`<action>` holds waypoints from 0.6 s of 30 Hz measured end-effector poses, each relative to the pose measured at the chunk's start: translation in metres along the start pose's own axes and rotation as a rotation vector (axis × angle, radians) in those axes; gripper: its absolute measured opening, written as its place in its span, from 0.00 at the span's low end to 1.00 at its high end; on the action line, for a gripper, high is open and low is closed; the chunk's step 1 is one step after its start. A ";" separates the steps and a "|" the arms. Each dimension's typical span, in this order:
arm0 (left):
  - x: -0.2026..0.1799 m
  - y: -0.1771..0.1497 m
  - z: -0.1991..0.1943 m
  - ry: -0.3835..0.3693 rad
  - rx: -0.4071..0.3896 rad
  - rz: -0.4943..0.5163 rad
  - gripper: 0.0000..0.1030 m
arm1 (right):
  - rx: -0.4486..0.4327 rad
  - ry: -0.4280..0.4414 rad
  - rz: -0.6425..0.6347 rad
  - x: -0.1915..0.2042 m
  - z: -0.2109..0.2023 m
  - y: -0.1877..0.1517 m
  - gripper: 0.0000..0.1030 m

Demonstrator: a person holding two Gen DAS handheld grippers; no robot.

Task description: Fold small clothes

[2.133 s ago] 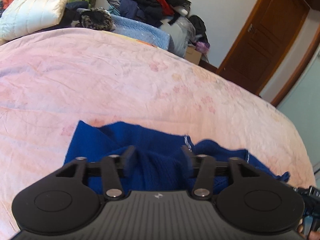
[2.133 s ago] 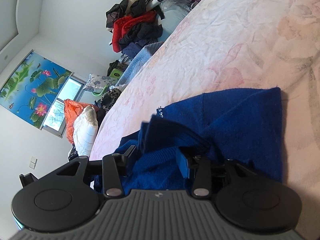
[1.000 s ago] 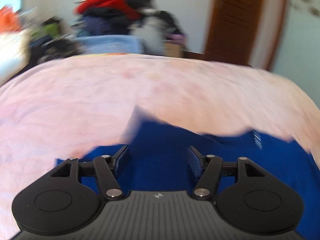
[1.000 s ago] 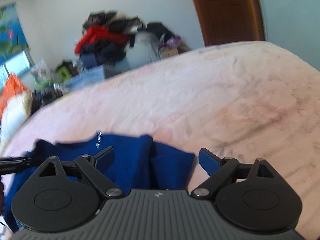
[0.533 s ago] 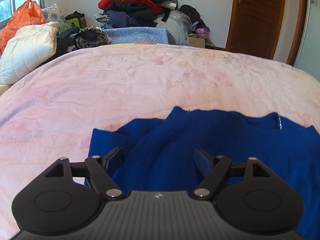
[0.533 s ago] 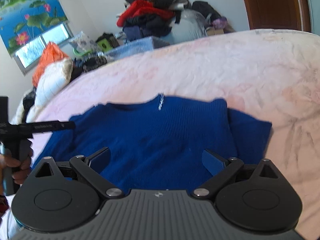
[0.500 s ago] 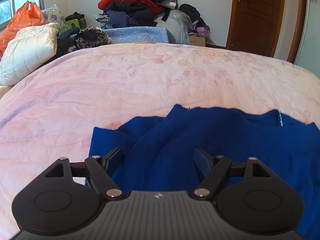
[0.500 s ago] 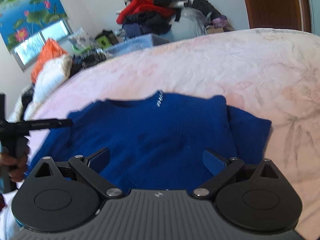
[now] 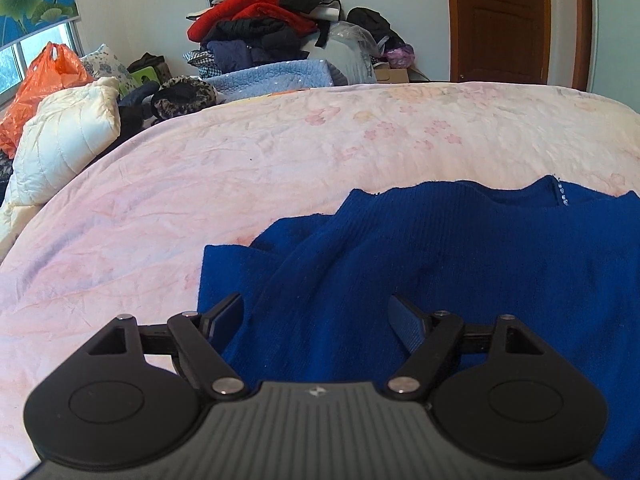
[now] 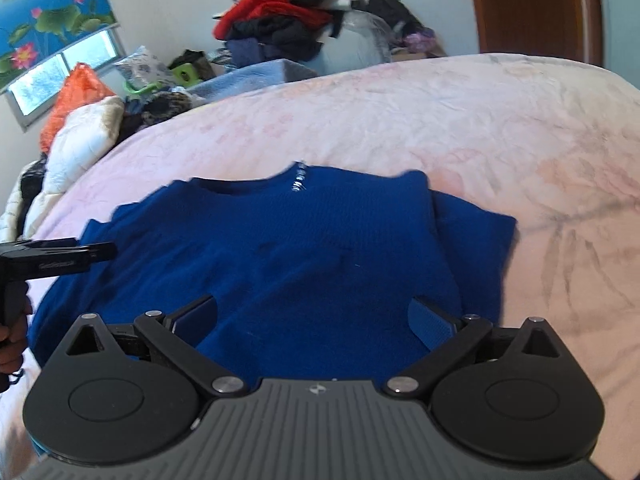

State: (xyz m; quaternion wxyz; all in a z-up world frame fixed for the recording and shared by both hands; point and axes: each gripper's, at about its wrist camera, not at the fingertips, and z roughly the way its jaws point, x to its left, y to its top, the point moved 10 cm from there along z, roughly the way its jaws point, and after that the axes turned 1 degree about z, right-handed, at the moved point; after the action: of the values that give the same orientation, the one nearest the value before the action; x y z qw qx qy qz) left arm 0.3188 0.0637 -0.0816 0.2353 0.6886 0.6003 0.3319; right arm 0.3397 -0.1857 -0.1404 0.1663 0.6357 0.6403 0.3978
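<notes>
A small royal-blue knitted sweater (image 10: 288, 248) lies spread flat on the pink bed, neckline away from me, both sleeves folded in at the sides. It also shows in the left wrist view (image 9: 460, 260). My left gripper (image 9: 318, 314) is open and empty, hovering over the sweater's left part near its folded sleeve. It appears from the side in the right wrist view (image 10: 60, 260). My right gripper (image 10: 314, 314) is open and empty over the sweater's lower right part.
The pink floral bedsheet (image 9: 240, 168) stretches beyond the sweater. A white quilted jacket (image 9: 64, 140) and an orange bag (image 9: 40, 84) lie at the left edge. A heap of clothes (image 9: 264, 20) stands behind the bed. A brown door (image 9: 504, 20) is at the back right.
Both grippers held bunched sweater fabric two seconds ago, then let go and opened. The sweater now lies flat. Both grippers have drawn back slightly over it.
</notes>
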 end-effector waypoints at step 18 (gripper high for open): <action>0.094 0.005 -0.006 -0.079 -0.031 -0.196 0.81 | -0.131 0.006 -0.655 0.181 -0.045 -0.049 1.00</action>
State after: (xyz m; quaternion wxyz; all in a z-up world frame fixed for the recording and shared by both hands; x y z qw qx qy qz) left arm 0.3231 0.1548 -0.0574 0.3007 0.6353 0.6500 0.2890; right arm 0.2490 -0.0221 -0.0942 0.3241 0.3827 0.7842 0.3654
